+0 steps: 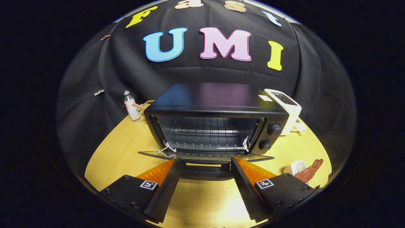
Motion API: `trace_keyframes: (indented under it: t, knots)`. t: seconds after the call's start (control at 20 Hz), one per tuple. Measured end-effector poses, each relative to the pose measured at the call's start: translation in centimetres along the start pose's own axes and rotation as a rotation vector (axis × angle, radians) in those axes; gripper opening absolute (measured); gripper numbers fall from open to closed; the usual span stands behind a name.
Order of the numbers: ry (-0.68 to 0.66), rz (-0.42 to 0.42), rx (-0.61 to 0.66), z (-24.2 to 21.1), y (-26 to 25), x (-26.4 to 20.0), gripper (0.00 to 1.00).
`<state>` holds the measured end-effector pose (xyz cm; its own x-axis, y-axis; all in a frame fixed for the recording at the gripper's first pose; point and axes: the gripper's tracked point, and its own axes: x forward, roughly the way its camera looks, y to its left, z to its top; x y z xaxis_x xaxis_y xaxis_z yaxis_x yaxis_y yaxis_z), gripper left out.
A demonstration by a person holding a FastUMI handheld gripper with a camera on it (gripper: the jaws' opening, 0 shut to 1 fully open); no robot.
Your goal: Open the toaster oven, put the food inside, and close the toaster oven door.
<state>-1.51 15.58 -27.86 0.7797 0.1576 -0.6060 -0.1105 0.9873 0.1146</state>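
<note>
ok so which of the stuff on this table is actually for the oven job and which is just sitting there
For the job:
- toaster oven, its door already dropped open
- food on a small white dish, off beside the right finger
- gripper, fingers spread, holding nothing

Just lying about:
- white toaster behind the oven
- small bottle at the other back corner

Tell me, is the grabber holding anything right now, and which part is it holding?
Nothing. The gripper is open, its fingers apart with only the table between them, just short of the toaster oven's lowered door.
</note>
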Motion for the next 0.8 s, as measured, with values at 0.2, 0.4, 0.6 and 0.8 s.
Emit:
trace_keyframes:
  t: [0.2,0.4,0.6,0.8]
  knots:
    - [0.034,0.007,-0.018,-2.0,0.0,-0.5,0.97]
    - [0.071,0.005,-0.037,-3.5,-0.2,-0.3,0.97]
    - [0.151,0.016,-0.027,-6.3,-0.3,0.3,0.97]
    - [0.241,0.057,-0.018,-9.8,-0.2,0.5,0.98]
